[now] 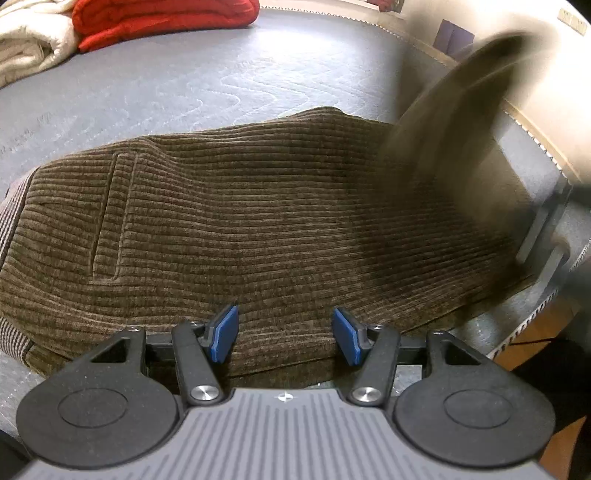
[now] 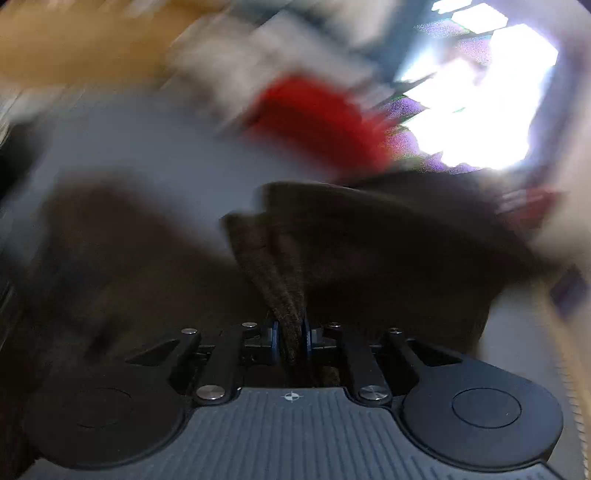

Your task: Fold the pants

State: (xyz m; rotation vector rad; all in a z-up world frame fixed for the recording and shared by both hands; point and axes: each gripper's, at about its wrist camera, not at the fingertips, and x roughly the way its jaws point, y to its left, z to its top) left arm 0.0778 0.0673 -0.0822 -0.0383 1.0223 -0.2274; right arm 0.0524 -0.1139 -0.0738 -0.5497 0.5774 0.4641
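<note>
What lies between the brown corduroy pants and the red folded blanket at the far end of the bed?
Left wrist view: only bare grey quilted mattress lies between the pants and the red blanket.

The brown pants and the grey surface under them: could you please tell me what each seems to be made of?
Brown pants: apparently wide-ribbed corduroy, soft and matte, with raised cords running across. Grey surface: likely a quilted mattress fabric, given its stitched wavy lines.
</note>
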